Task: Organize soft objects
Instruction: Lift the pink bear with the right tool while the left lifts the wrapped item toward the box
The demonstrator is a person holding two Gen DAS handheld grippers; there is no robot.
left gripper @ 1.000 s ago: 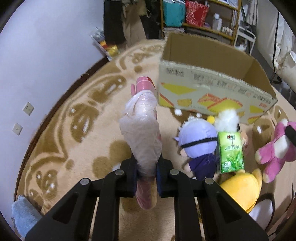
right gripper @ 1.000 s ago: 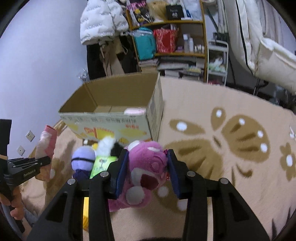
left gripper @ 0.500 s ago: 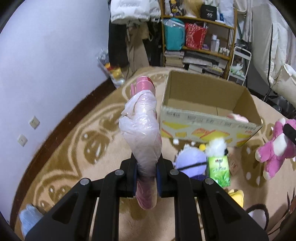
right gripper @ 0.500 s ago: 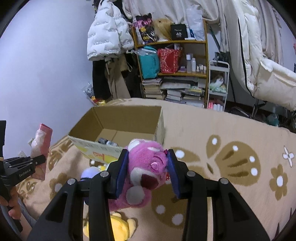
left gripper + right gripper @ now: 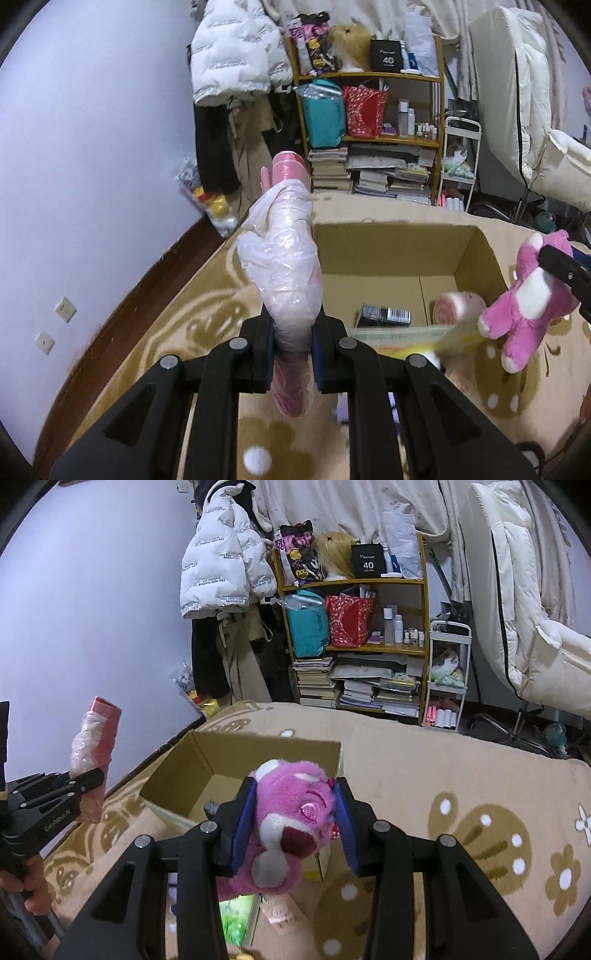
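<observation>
Both grippers had lifted since a second ago, left gripper (image 5: 291,347) clamped tight on the plastic-wrapped pink bundle (image 5: 286,258) and right gripper (image 5: 295,821) squeezing the pink plush bear (image 5: 295,816), cardboard box (image 5: 476,258) now around 1 o'clock, looking ready for drop-off.

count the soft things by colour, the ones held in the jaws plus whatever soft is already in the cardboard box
Pink, plastic-wrapped soft roll held by the left gripper: 1
Magenta plush bear held by the right gripper: 1
Pale pink rolled cloth inside the brown cardboard box: 1
Total: 3
The dark flat item in the box is left out; it does not look soft.
</observation>
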